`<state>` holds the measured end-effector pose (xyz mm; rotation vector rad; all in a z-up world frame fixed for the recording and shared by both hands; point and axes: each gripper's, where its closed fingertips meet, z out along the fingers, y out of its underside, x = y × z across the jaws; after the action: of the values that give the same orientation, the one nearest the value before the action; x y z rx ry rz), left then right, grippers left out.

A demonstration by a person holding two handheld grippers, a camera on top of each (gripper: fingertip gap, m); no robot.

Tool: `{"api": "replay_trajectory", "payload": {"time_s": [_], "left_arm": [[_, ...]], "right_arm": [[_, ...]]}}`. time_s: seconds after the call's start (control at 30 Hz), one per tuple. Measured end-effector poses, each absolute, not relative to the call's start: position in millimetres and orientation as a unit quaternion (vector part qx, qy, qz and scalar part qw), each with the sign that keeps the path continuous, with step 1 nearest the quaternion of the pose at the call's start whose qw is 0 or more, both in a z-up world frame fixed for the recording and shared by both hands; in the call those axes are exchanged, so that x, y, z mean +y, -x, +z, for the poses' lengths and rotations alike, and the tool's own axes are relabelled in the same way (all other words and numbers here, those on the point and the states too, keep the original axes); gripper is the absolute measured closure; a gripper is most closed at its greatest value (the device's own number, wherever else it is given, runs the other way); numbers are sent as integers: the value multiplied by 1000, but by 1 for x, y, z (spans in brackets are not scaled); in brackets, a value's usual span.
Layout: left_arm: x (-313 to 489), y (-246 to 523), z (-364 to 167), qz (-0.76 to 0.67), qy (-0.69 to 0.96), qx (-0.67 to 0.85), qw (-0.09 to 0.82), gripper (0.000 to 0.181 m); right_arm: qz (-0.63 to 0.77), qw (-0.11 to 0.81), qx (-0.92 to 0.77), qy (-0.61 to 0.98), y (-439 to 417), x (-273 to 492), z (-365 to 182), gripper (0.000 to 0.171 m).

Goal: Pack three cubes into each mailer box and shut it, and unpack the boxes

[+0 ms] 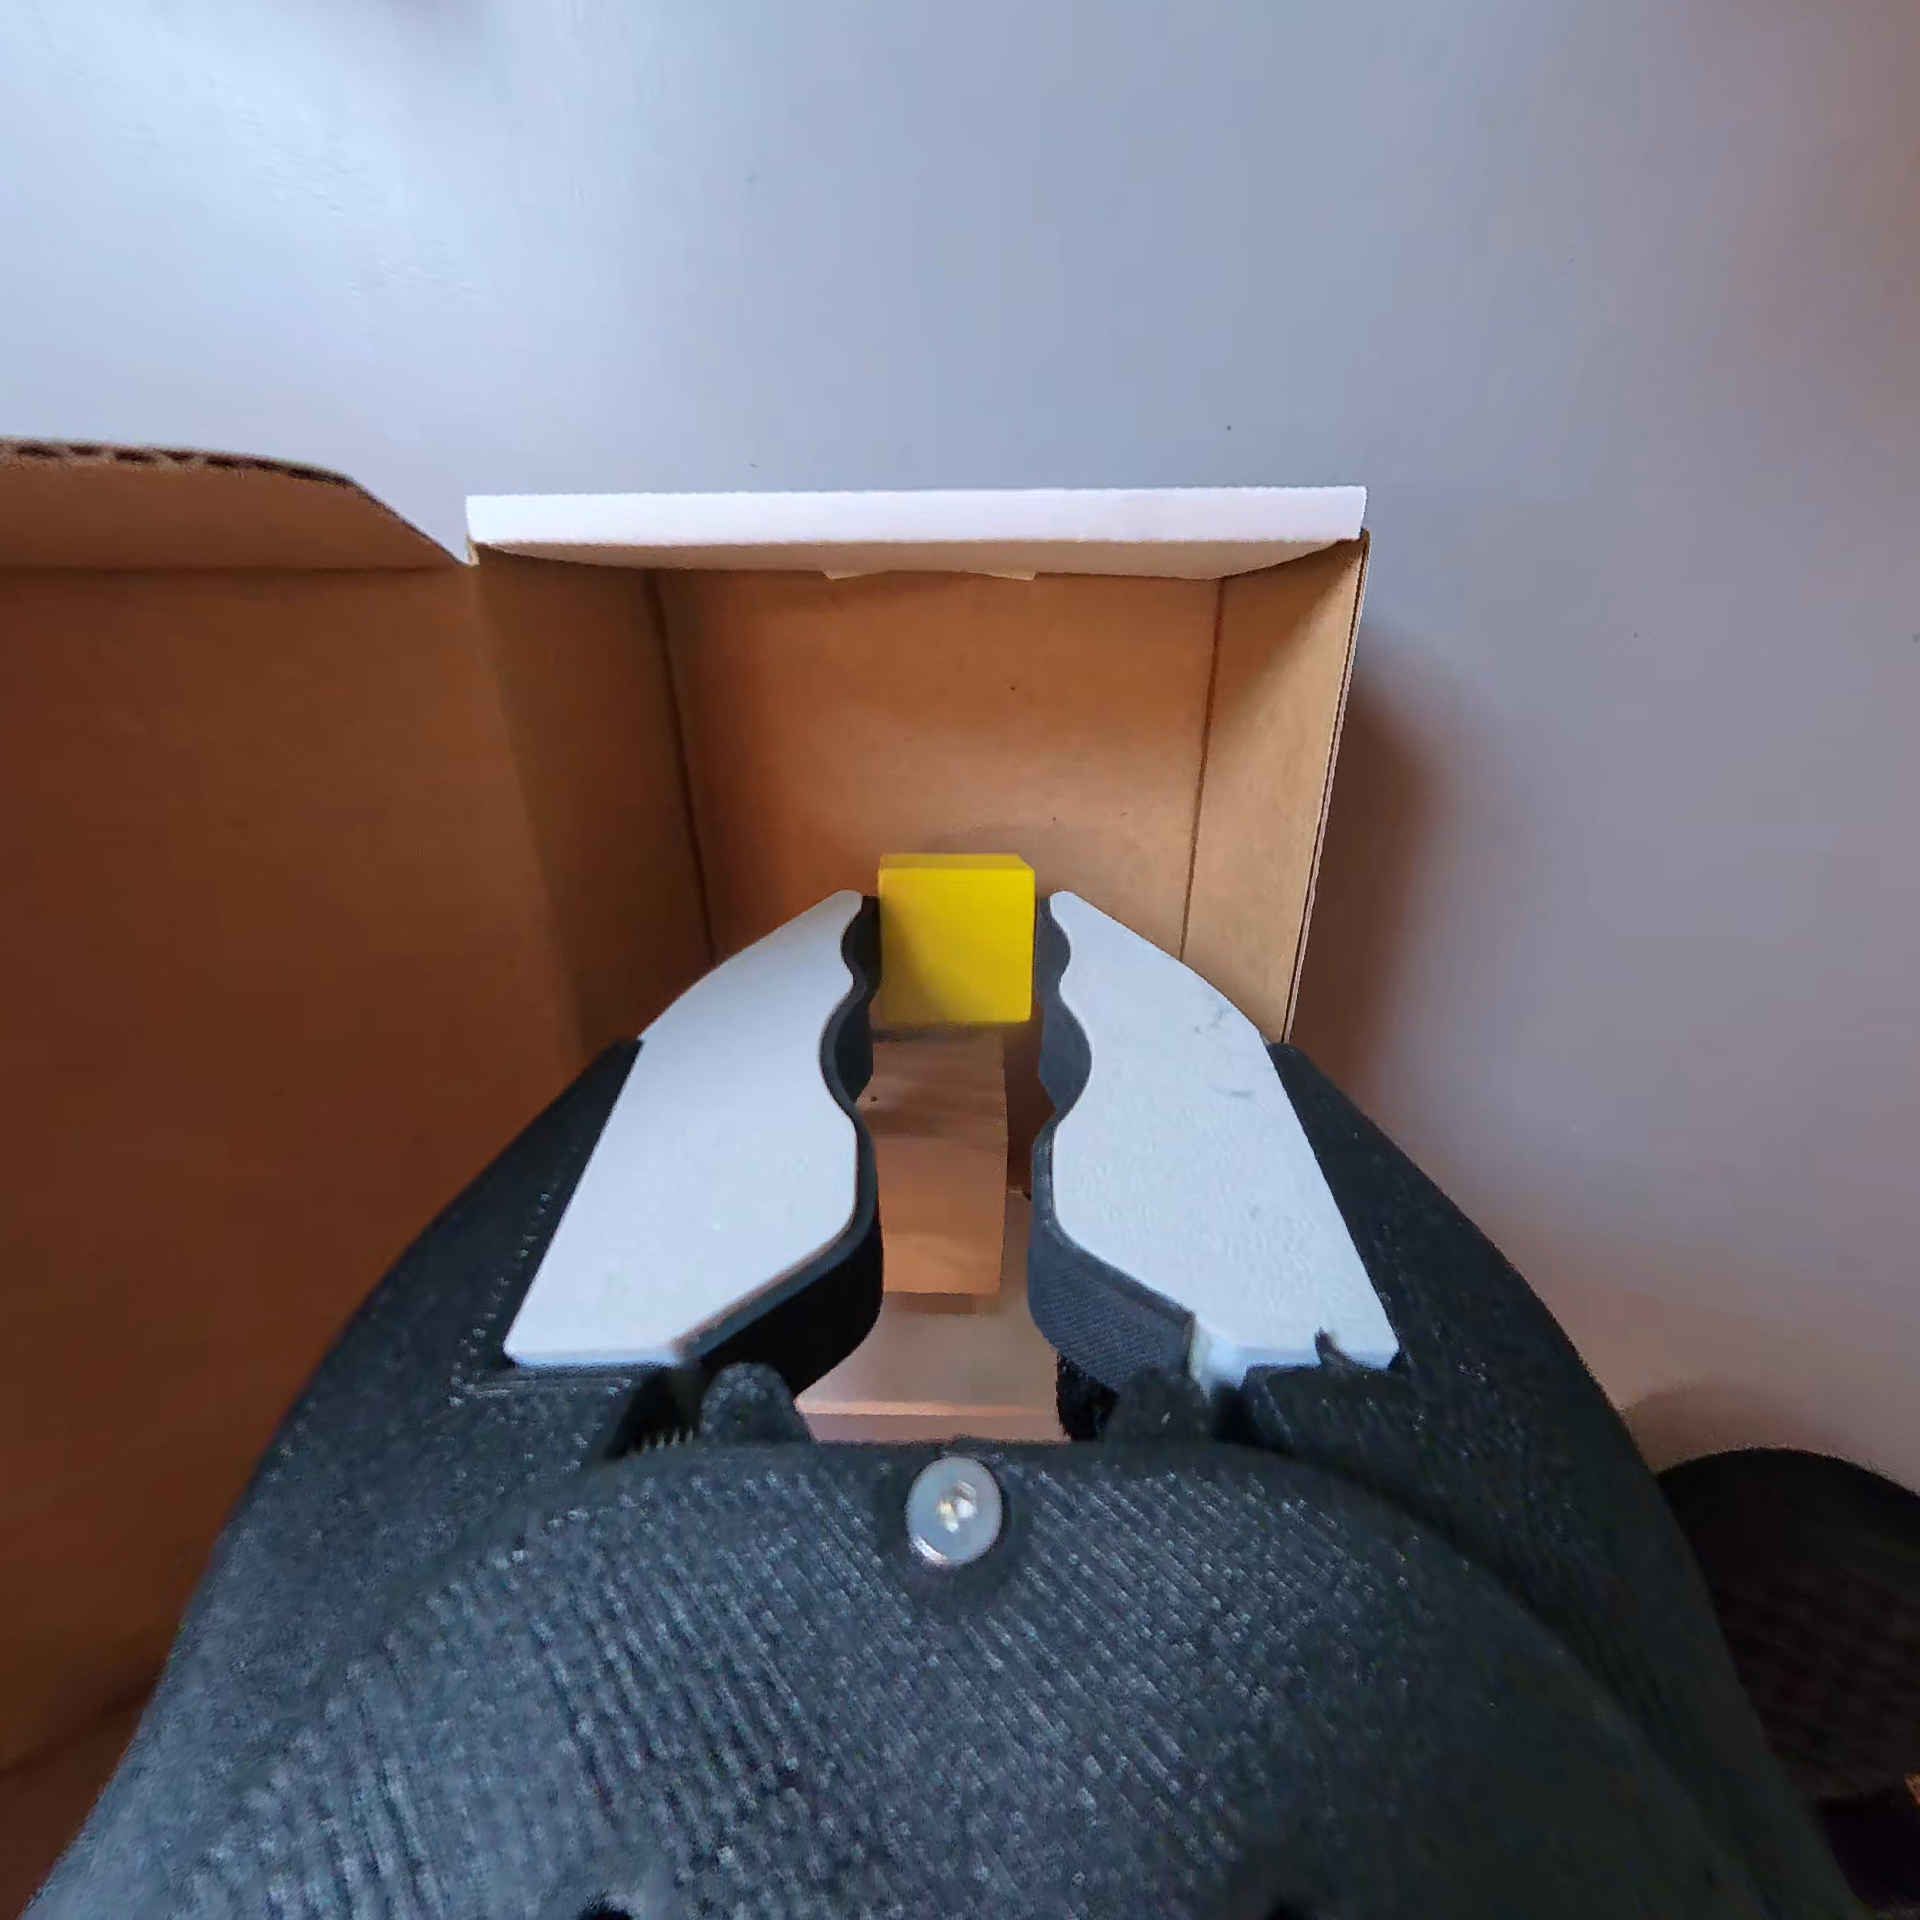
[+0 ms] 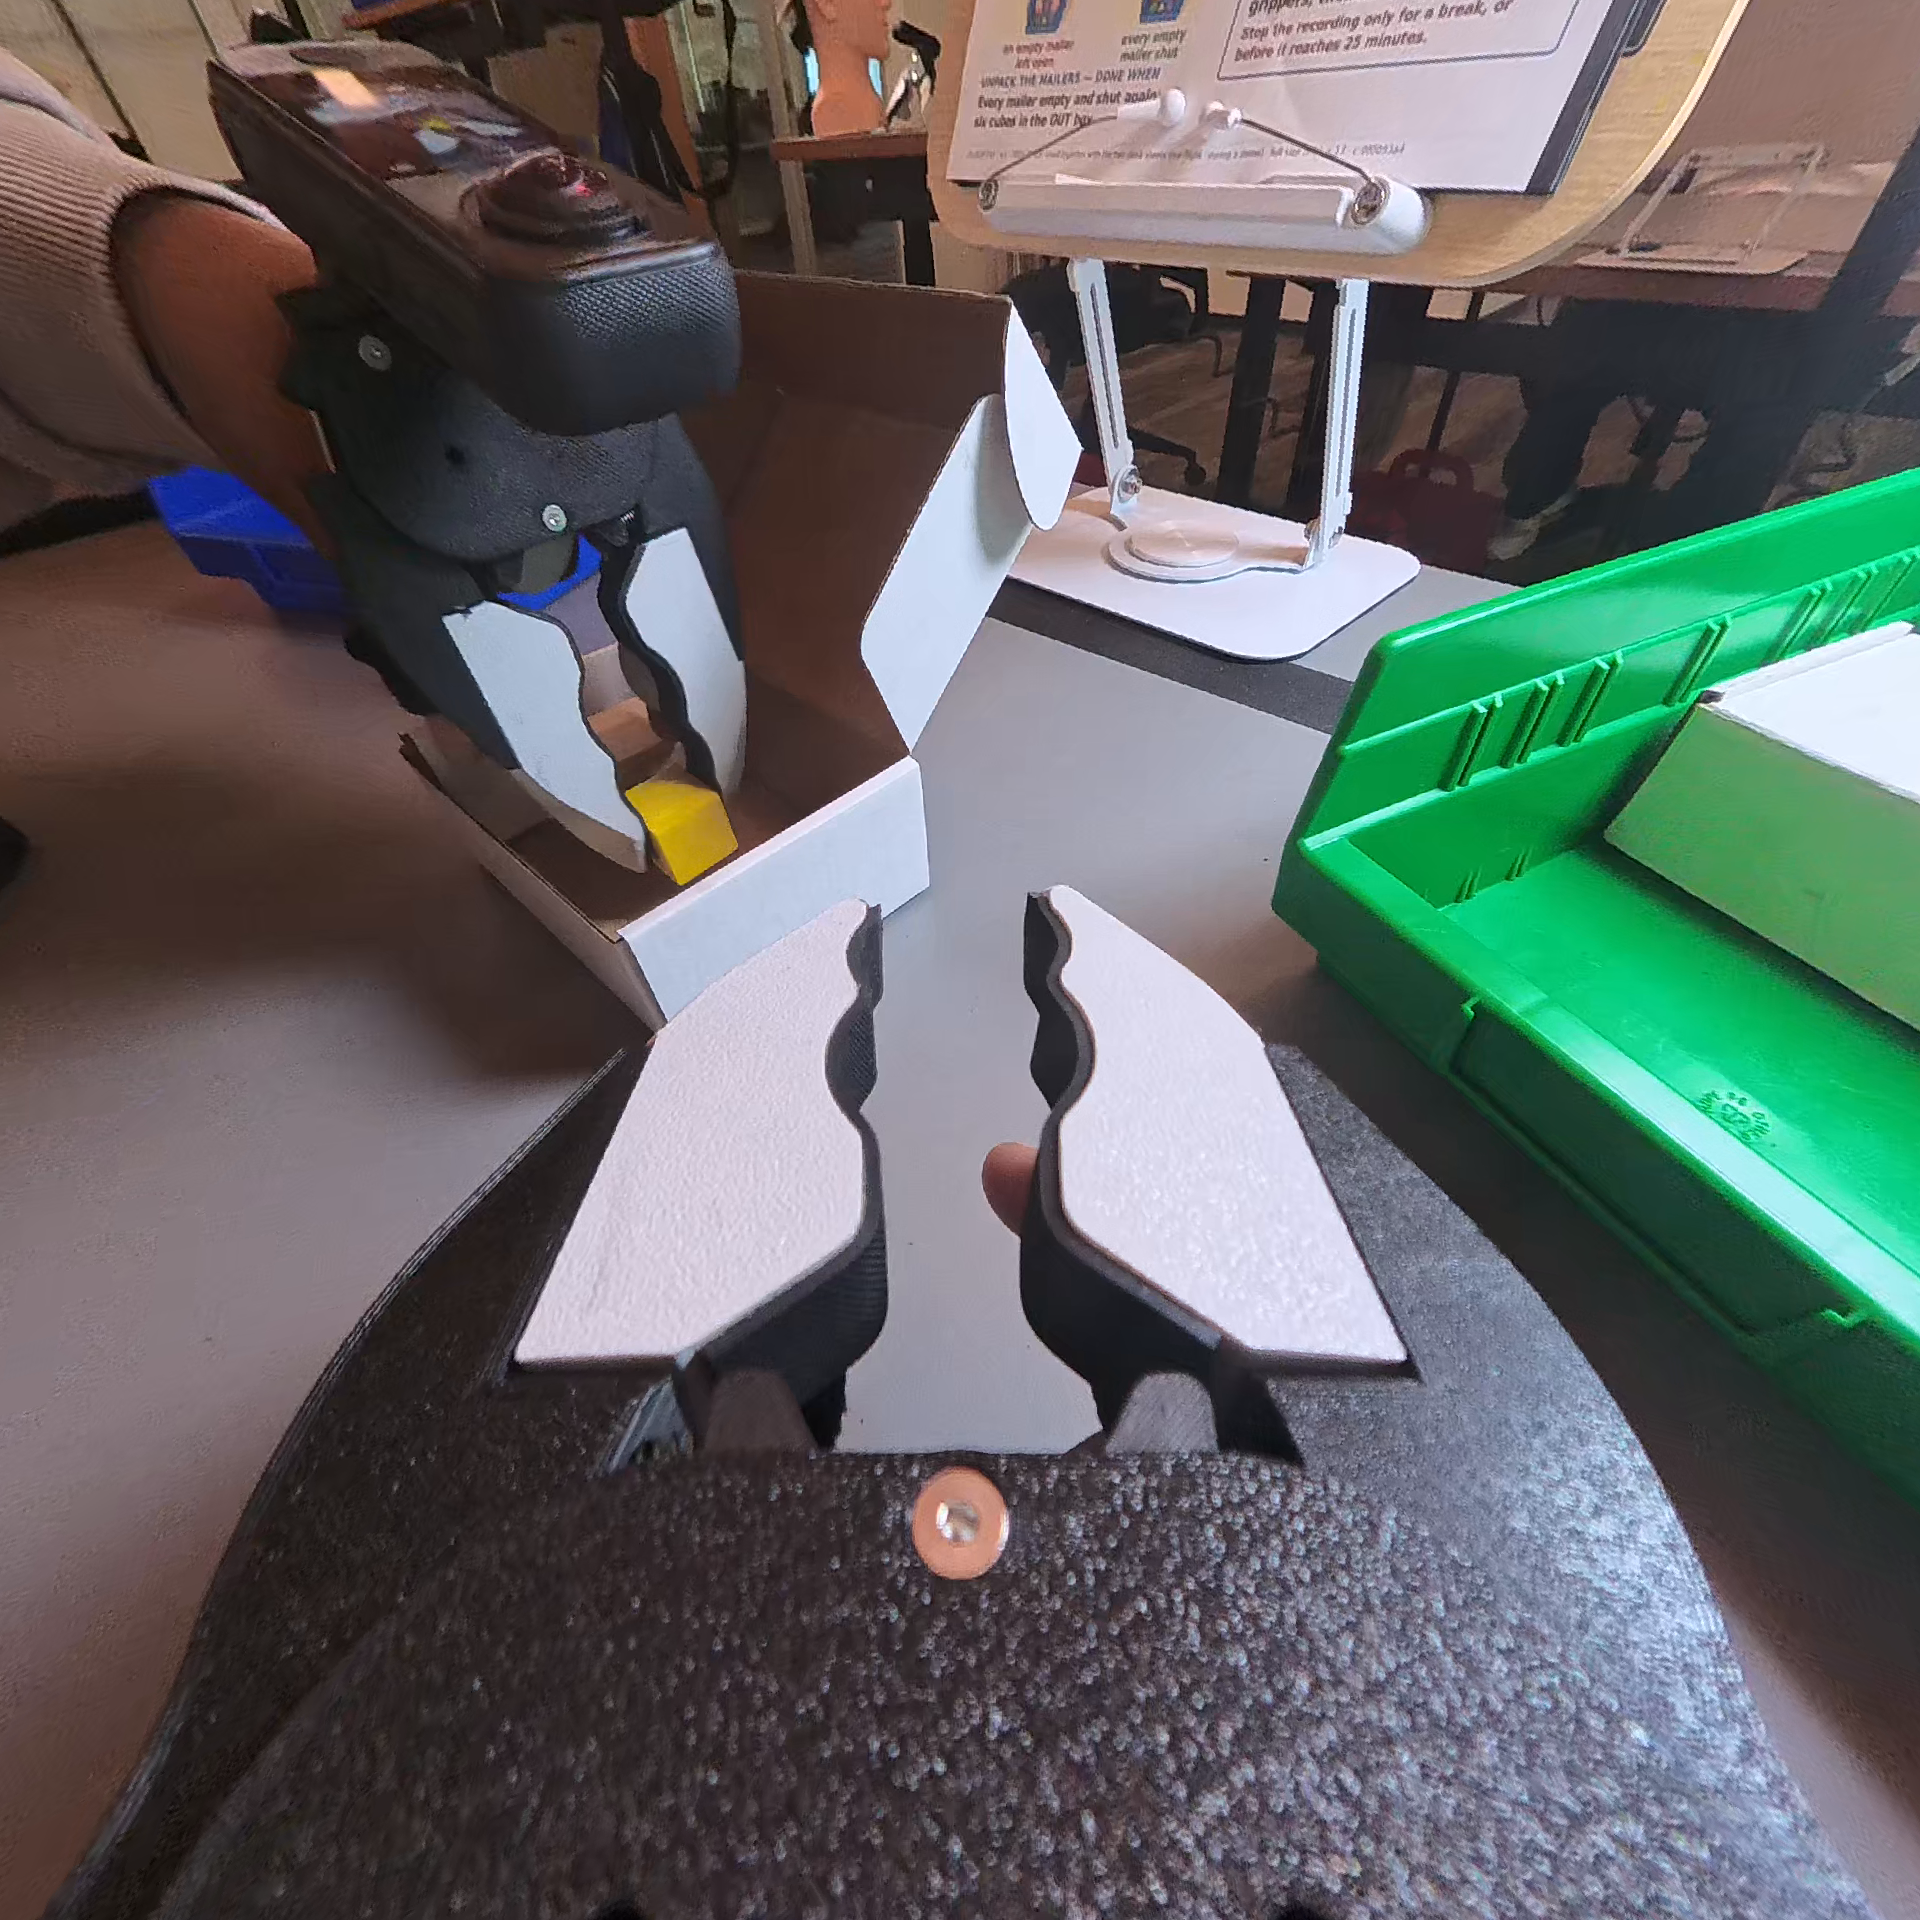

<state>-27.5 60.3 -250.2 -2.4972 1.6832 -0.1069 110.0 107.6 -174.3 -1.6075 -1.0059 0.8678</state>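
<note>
A white mailer box (image 1: 935, 707) stands open on the grey table, brown inside, with its lid (image 1: 260, 831) raised at the left. My left gripper (image 1: 951, 914) reaches into it, and its pads touch both sides of a yellow cube (image 1: 956, 945). Two plain wooden cubes (image 1: 940, 1164) lie in the box under the fingers. The right wrist view shows the same box (image 2: 790, 883), the left gripper (image 2: 681, 816) and the yellow cube (image 2: 691, 826) at its tips. My right gripper (image 2: 951, 914) is open and empty over the table, just in front of the box.
A green bin (image 2: 1558, 987) at the right holds a closed white mailer (image 2: 1787, 790). A white document stand (image 2: 1216, 561) is behind the box. A blue bin (image 2: 239, 540) sits at the far left behind the person's hand (image 2: 208, 343). The left gripper's tips are roughly 15 cm from the right gripper's.
</note>
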Motion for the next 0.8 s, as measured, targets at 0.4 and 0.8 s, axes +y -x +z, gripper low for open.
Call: {"api": "replay_trajectory", "payload": {"time_s": [0.4,0.8], "left_arm": [[65,29,-246,-19,822,562,93,151],[45,63,-152,-37,804,535,259,144]], "right_arm": [[360,497,-421,667,-108,105,-178,145],[358,495,-419,672,-107,105,-182,145]]}}
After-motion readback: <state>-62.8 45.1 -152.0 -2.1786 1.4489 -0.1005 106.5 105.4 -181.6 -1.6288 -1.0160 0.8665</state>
